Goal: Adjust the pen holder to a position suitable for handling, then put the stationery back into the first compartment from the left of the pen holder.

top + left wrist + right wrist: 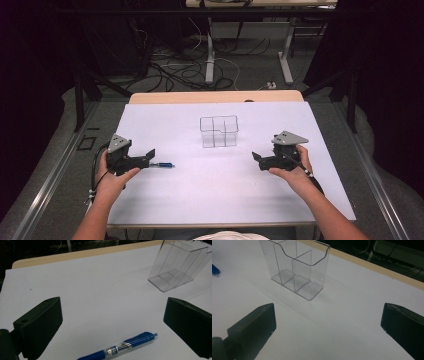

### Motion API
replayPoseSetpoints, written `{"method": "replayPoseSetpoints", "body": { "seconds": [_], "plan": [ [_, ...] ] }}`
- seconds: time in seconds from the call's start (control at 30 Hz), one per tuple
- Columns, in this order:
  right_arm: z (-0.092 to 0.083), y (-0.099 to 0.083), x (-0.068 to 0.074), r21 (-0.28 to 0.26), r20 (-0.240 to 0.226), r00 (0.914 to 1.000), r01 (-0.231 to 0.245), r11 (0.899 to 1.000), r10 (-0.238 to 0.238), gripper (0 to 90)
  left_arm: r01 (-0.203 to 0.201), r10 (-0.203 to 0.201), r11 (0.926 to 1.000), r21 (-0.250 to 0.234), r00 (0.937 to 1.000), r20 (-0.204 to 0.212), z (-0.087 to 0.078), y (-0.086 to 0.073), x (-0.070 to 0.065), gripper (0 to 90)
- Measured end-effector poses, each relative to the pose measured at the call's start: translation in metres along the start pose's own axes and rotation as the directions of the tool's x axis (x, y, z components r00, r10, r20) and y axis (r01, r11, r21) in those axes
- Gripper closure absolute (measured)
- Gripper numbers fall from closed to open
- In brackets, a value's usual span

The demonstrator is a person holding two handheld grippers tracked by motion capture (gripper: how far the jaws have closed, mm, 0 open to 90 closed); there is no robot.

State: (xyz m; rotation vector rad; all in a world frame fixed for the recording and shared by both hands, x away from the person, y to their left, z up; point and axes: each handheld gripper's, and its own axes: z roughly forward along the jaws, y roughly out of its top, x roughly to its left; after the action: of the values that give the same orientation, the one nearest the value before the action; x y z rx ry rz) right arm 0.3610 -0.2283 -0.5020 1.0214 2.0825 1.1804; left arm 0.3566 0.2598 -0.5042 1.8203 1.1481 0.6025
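- The left gripper sits low over the left part of the table, jaws spread wide with nothing pinched; in the left gripper view both black jaws stand well apart over bare white surface.
- The pen lies flat on the sheet just in front of the left jaws, blue with a clear middle band; in the left gripper view it rests between the jaws and low in the frame, touched by neither.
- The right gripper is held over the right part of the table, jaws spread as wide as they go and empty; the right gripper view shows bare sheet between them.
- The holder, a clear plastic box split into compartments, stands upright near the middle of the table, well apart from both grippers and from the pen; it has nothing in it in the gripper views.
- The table is covered by a white sheet, with a strip of light wood showing along its far edge.
- Beyond the table the room is dark: a grey floor, loose cables and the white legs of another desk.
- The pen's rear end is cut off by the lower edge of the left gripper view, and its print is too small to read.
- In the right gripper view only a blue tip of the pen shows at the left edge.
- The holder's clear walls are hard to trace from above, so its compartment count is uncertain there.
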Motion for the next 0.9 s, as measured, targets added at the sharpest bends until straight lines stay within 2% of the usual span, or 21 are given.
{"method": "replayPoseSetpoints", "body": {
  "seconds": [0.17,0.33,0.37,0.43,0.47,0.53,0.57,0.67,0.8,0.87,0.9],
  "plan": [
    [-0.001,-0.001,0.0,0.003,-0.001,1.0,0.007,1.0,-0.007,0.0,-0.069,0.069,0.9967,0.043,0.9976,0.001,-0.002,0.006,-0.001,3.9],
    [-0.004,-0.001,-0.005,0.011,0.011,0.9999,0.0,1.0,0.0,0.0,-0.164,0.164,0.9816,0.098,0.9864,0.006,-0.005,0.012,-0.002,7.3],
    [-0.005,-0.001,-0.007,0.01,0.015,0.9999,0.0,1.0,0.0,0.0,-0.185,0.185,0.9772,0.104,0.9826,0.01,-0.005,0.014,-0.003,14.0],
    [-0.005,-0.001,-0.008,0.013,0.015,0.9999,-0.003,1.0,0.003,0.0,-0.258,0.259,0.9567,0.136,0.9658,0.005,-0.007,0.019,-0.005,17.1],
    [-0.006,-0.002,-0.01,0.02,0.015,0.9999,-0.008,1.0,0.008,0.3,-0.276,0.277,0.9493,0.15,0.9608,0.017,-0.007,0.021,-0.007,17.1],
    [-0.006,-0.002,-0.011,0.023,0.01,0.9999,-0.011,1.0,0.011,0.7,-0.34,0.34,0.9234,0.178,0.94,0.031,-0.006,0.025,-0.011,17.4],
    [-0.006,-0.003,-0.012,0.016,0.014,0.9998,-0.012,1.0,0.012,0.9,-0.369,0.366,0.9086,0.195,0.929,0.052,-0.006,0.028,-0.013,19.4],
    [-0.006,-0.004,-0.014,0.027,0.015,0.9998,-0.013,1.0,0.012,2.2,-0.438,0.427,0.8742,0.211,0.8992,0.097,-0.004,0.033,-0.017,26.0],
    [-0.006,-0.004,-0.016,0.026,0.013,0.9998,-0.014,1.0,0.013,2.5,-0.491,0.472,0.8401,0.231,0.8713,0.135,-0.001,0.038,-0.021,29.9],
    [-0.006,-0.004,-0.017,0.031,0.014,0.9998,-0.016,0.999,0.015,3.4,-0.541,0.517,0.8062,0.24,0.8412,0.16,-0.001,0.041,-0.022,31.1],
    [-0.006,-0.005,-0.017,0.026,0.023,0.9996,-0.016,1.0,0.016,3.5,-0.56,0.534,0.7926,0.24,0.8281,0.17,0.0,0.042,-0.024,32.0]
  ]
}}
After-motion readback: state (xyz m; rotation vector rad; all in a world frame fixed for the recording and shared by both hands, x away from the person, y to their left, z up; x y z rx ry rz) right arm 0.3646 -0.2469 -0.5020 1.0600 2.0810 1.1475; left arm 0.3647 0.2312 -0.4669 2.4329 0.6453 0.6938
